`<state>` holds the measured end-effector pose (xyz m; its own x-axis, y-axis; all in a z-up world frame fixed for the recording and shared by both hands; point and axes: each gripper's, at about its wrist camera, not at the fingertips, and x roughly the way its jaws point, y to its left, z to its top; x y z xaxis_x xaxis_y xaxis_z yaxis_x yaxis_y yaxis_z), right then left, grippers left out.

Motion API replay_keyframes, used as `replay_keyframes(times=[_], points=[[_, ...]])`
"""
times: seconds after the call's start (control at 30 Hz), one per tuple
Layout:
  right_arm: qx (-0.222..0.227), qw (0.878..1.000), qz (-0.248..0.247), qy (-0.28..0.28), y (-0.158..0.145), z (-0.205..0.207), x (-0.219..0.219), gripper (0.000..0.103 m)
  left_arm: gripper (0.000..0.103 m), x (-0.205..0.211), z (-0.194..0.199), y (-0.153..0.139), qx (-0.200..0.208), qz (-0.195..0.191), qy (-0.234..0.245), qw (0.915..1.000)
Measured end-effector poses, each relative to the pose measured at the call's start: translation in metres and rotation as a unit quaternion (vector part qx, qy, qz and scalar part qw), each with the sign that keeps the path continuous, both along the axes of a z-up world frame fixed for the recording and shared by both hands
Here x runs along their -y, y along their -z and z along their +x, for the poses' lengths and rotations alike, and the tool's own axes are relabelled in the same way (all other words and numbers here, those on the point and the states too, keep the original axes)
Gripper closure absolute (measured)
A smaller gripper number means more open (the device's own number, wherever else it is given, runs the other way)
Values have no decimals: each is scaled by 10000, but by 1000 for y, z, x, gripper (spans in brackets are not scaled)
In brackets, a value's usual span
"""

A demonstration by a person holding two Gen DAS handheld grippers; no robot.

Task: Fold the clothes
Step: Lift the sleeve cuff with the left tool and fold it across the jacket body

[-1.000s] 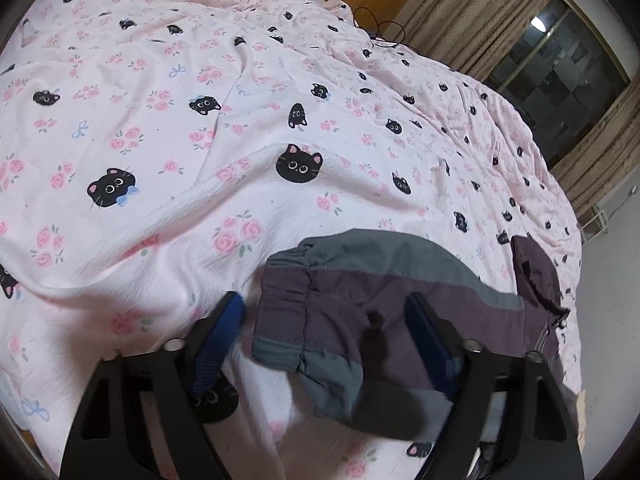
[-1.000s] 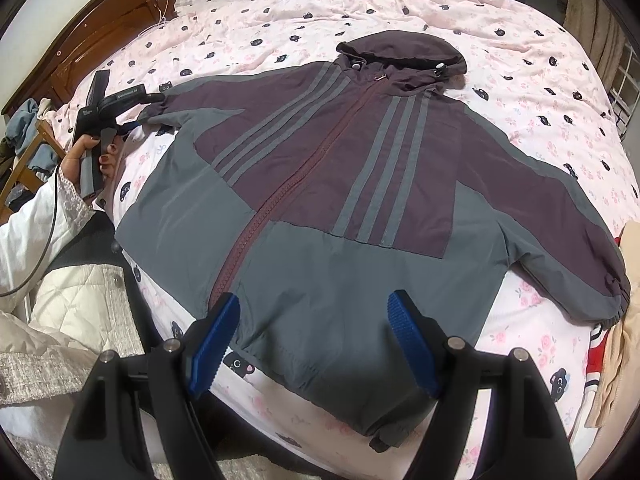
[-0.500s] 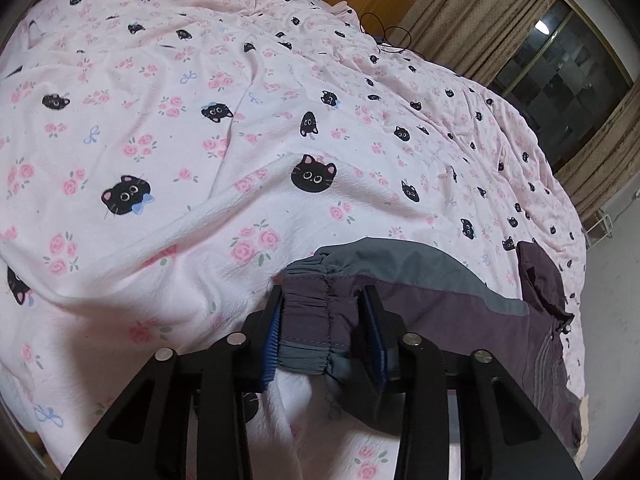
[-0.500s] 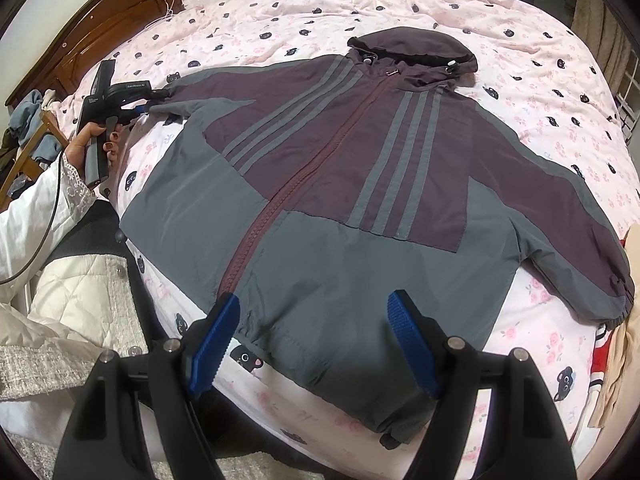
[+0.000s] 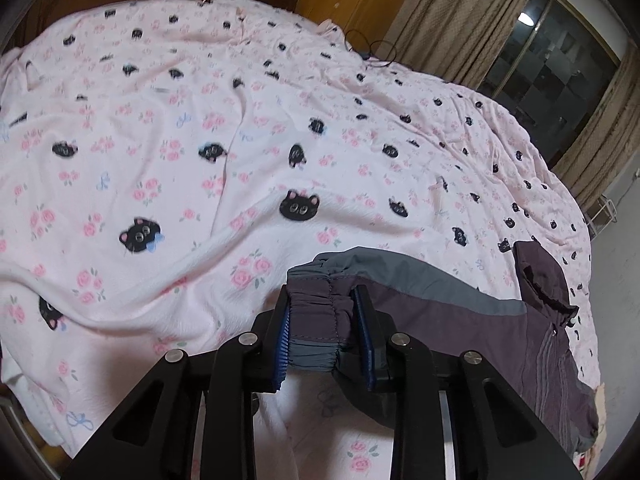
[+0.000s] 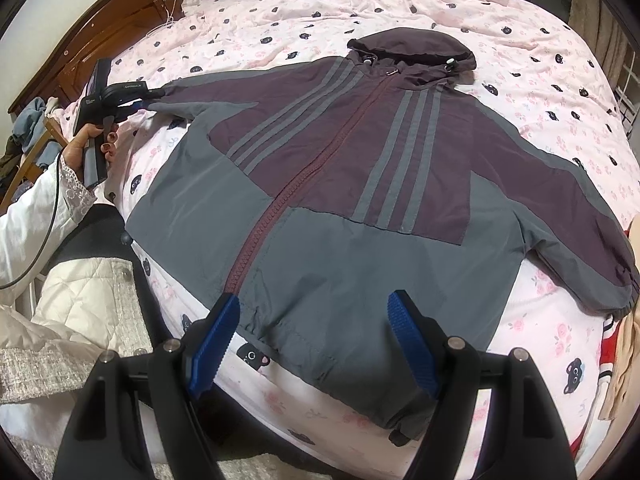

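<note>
A purple and grey hooded jacket (image 6: 360,184) lies spread front-up on the bed, zipped, hood at the far side. My left gripper (image 5: 322,336) is shut on the elastic cuff (image 5: 320,320) of the jacket's left sleeve and holds it slightly lifted off the bed; it also shows in the right wrist view (image 6: 120,96), held by a hand at the sleeve end. My right gripper (image 6: 314,336) is open and empty, hovering just above the jacket's bottom hem (image 6: 320,364). The other sleeve (image 6: 580,232) lies stretched to the right.
The bed carries a pink quilt with black cat faces (image 5: 200,160). A wooden headboard (image 6: 100,36) stands at the far left. The person's white sleeve (image 6: 36,224) and quilted coat (image 6: 80,308) are at the near left. Folded clothes (image 6: 620,360) lie at the right edge.
My left gripper closed on the sleeve cuff and lifted it a little. My right gripper stayed open and moved slightly closer over the hem.
</note>
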<state>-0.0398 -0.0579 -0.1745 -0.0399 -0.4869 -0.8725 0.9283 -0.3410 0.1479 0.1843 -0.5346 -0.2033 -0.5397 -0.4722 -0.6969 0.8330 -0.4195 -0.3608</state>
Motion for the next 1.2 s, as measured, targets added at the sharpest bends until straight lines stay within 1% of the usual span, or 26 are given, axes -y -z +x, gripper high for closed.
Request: replay_keyframes(times=[0.23,0.57,0.9,1.07,1.2], points=[[129,9996,-200,148,-1,0,-1,25,79,-5,-4,-16,84,-273,59,9996],[190,9991,-344,186,-2,3,-7,25,80,-25,-21,-52,312,-892,333,9950],[227,9985,-442,247,-1,3,-18,25,80,-58,-52,-90,576,-1611,718,9826],[277,9980,-491,297,-1,2,-23,25,80,-76,-69,-106,607,-1832,927,9768],[297,9976,-527,323,-1,1,-28,25,80,-91,-84,-117,596,-1889,1098,9740]])
